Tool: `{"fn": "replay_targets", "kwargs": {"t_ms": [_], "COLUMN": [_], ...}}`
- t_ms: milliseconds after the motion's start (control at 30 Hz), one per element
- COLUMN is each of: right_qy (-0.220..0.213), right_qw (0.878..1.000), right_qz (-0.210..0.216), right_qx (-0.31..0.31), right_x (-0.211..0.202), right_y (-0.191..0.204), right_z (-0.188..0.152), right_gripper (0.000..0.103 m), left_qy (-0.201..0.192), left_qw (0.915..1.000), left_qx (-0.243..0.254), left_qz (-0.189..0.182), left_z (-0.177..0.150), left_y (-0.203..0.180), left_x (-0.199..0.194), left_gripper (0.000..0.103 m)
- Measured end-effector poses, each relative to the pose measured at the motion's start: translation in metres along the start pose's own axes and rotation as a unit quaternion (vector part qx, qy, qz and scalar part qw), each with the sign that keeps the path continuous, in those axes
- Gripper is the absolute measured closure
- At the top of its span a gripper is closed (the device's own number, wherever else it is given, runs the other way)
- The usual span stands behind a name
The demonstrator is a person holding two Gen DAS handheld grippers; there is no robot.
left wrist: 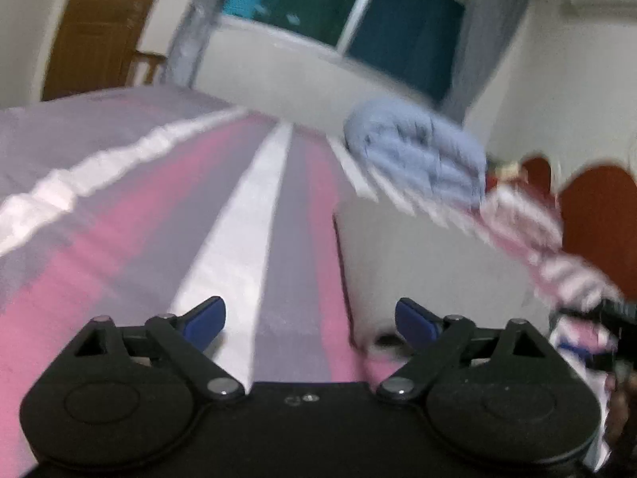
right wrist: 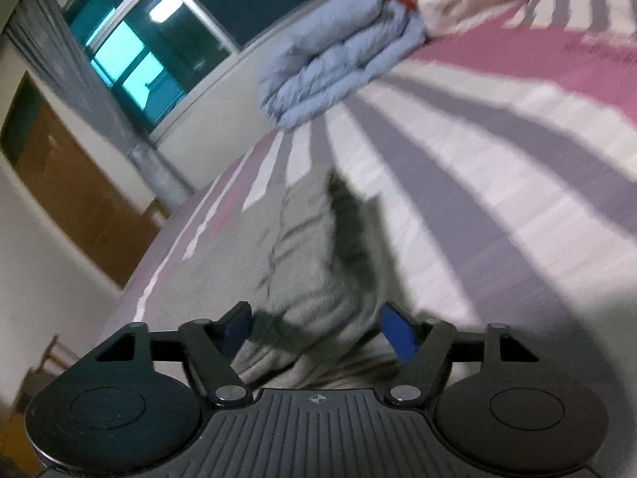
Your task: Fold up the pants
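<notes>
Pants (left wrist: 418, 263) are being shown in the left wrist view as a pale grey slab lying on the striped bed (left wrist: 131, 215), to the right of the white stripe and ahead of the right-hand pad. The left gripper (left wrist: 310, 318) is being held with its jaws spread wide and nothing between them; only bed cloth is being seen in the gap. A blue quilt (left wrist: 418, 155) is being seen folded at the far end of the bed, well apart from the pants. The picture is being smeared by motion, so the pants' near edge is hard to place. For a clean fold, the left jaws are best being brought to a true edge or corner of the grey cloth, low against the bed, so that all layers are being caught together.

Cloth of the same pants (right wrist: 314, 263) is being seen in the right wrist view, bunched and creased, running up from between the pads toward the quilt (right wrist: 338, 63). The right gripper (right wrist: 316, 332) is being held apart: the grey fabric lies between the blue pads, but it does not appear to be pinched. Judged from this, the step in hand is a release or re-grip, and the creases are best being smoothed flat before the next fold is being made.
</notes>
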State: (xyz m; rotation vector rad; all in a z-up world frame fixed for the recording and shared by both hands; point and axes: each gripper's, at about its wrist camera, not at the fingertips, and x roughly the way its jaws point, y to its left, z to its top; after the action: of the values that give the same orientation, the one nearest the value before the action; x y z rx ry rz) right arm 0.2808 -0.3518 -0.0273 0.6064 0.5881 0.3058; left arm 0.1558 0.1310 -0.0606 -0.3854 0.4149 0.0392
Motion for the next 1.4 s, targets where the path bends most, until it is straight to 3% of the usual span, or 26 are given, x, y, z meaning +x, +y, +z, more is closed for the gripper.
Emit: {"fn": "replay_targets", "kwargs": {"t_ms": [67, 133, 233, 400, 667, 733, 767, 1167, 1333, 1400], "right_qy": [-0.031, -0.042, -0.016, 0.022, 0.032, 0.024, 0.024, 0.037, -0.007, 0.027], "right_qw": [0.999, 0.995, 0.989, 0.986, 0.989, 0.992, 0.994, 0.996, 0.998, 0.997], "right_qz": [-0.003, 0.045, 0.103, 0.124, 0.114, 0.102, 0.092, 0.078, 0.064, 0.050], "right_qx": [0.035, 0.083, 0.101, 0.109, 0.091, 0.064, 0.055, 0.020, 0.021, 0.045], "right_x": [-0.014, -0.021, -0.011, 0.011, 0.040, 0.042, 0.045, 0.053, 0.043, 0.053], "right_y": [-0.014, -0.026, -0.026, -0.017, -0.012, -0.006, -0.003, 0.004, 0.001, -0.010], "right_z": [0.006, 0.009, 0.006, 0.001, 0.004, 0.004, 0.004, -0.003, 0.002, 0.004], "right_gripper": [0.031, 0.031, 0.032, 0.033, 0.034, 0.052, 0.070, 0.075, 0.080, 0.079], "left_qy": [-0.009, -0.008, -0.003, 0.005, 0.030, 0.036, 0.036, 0.046, 0.044, 0.040], "left_qw": [0.9997, 0.9991, 0.9987, 0.9984, 0.9970, 0.9964, 0.9963, 0.9948, 0.9950, 0.9971], "left_qx": [-0.003, -0.006, 0.001, 0.023, 0.027, 0.029, 0.029, 0.046, 0.043, 0.032], "left_qz": [0.022, 0.041, 0.052, 0.051, 0.066, 0.071, 0.072, 0.078, 0.078, 0.056], "left_z": [0.008, 0.014, 0.021, 0.020, 0.013, 0.012, 0.012, 0.008, 0.008, 0.014], "left_y": [0.006, 0.010, 0.007, -0.006, -0.006, -0.005, -0.004, -0.010, -0.009, -0.007], "left_x": [0.002, 0.013, 0.035, 0.054, 0.068, 0.068, 0.068, 0.070, 0.069, 0.068], "left_gripper": [0.012, 0.013, 0.013, 0.013, 0.013, 0.013, 0.013, 0.013, 0.013, 0.013]}}
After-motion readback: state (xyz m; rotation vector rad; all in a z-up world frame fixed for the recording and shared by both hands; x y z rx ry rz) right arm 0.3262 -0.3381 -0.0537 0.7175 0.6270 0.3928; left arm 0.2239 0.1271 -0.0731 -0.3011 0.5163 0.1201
